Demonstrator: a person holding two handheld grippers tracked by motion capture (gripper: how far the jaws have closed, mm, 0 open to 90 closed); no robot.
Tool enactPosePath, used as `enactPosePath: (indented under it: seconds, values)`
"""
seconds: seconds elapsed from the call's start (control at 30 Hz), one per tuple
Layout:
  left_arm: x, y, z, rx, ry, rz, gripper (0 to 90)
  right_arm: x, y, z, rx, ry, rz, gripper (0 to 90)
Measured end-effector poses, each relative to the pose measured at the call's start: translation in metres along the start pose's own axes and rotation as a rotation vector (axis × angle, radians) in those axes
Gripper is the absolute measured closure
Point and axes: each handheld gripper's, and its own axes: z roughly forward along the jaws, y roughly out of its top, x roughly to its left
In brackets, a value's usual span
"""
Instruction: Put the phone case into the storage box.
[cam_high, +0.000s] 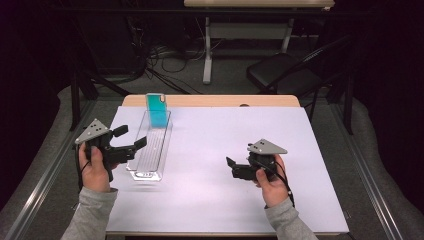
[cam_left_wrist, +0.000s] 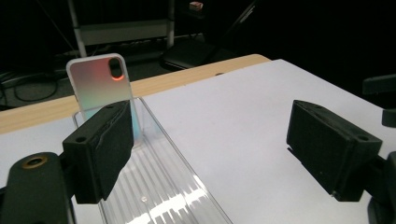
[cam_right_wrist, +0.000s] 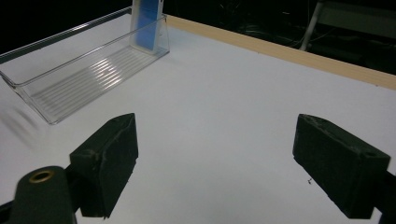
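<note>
A phone in a teal case (cam_high: 157, 111) stands upright at the far end of a long clear plastic tray (cam_high: 161, 145) on the white table top. My left gripper (cam_high: 131, 136) hovers open at the tray's left side, jaws pointing right across it. In the left gripper view the phone's back (cam_left_wrist: 100, 86) looks iridescent behind the left jaw, and the tray (cam_left_wrist: 163, 186) runs between the open jaws of the left gripper (cam_left_wrist: 210, 154). My right gripper (cam_high: 234, 167) is open over bare table at the right, aimed left. Its own view shows the open right gripper (cam_right_wrist: 215, 163), the tray (cam_right_wrist: 84, 79) and the phone (cam_right_wrist: 145, 23).
The white sheet (cam_high: 225, 140) covers a wooden table whose far edge (cam_high: 210, 101) shows. A black chair (cam_high: 285, 72) and cables lie on the floor beyond. Part of the other gripper (cam_left_wrist: 380, 93) shows at the right edge of the left gripper view.
</note>
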Motion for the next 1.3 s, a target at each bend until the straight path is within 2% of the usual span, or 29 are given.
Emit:
enactPosePath:
  seconds: [0.13, 0.43, 0.57, 0.73, 0.8, 0.97, 1.13, 1.3]
  values:
    - [-0.002, -0.008, -0.011, -0.005, -0.023, 0.001, 15.0, -0.006, -0.003, -0.018, -0.009, -0.002, -0.01, 9.5]
    - [-0.007, -0.023, -0.03, -0.014, -0.024, 0.013, 15.0, -0.019, -0.015, -0.054, -0.02, -0.027, -0.017, 6.9]
    - [-0.007, -0.032, -0.038, -0.016, 0.01, 0.011, 15.0, -0.028, -0.024, -0.066, -0.013, -0.061, -0.01, 0.0]
    - [-0.003, -0.046, -0.043, -0.025, 0.033, -0.009, 15.0, -0.043, -0.036, -0.079, -0.011, -0.114, 0.031, 0.0]
    - [-0.001, -0.052, -0.046, -0.028, 0.04, -0.017, 15.0, -0.049, -0.042, -0.082, -0.005, -0.137, 0.029, 0.0]
    - [0.007, -0.067, -0.052, -0.043, 0.075, -0.053, 15.0, -0.06, -0.056, -0.086, 0.019, -0.17, 0.03, 0.0]
    - [0.015, -0.08, -0.056, -0.059, 0.112, -0.065, 15.0, -0.068, -0.07, -0.091, 0.047, -0.188, 0.063, 0.0]
    - [0.02, -0.094, -0.054, -0.077, 0.109, -0.076, 15.0, -0.076, -0.082, -0.097, 0.047, -0.227, 0.077, 0.0]
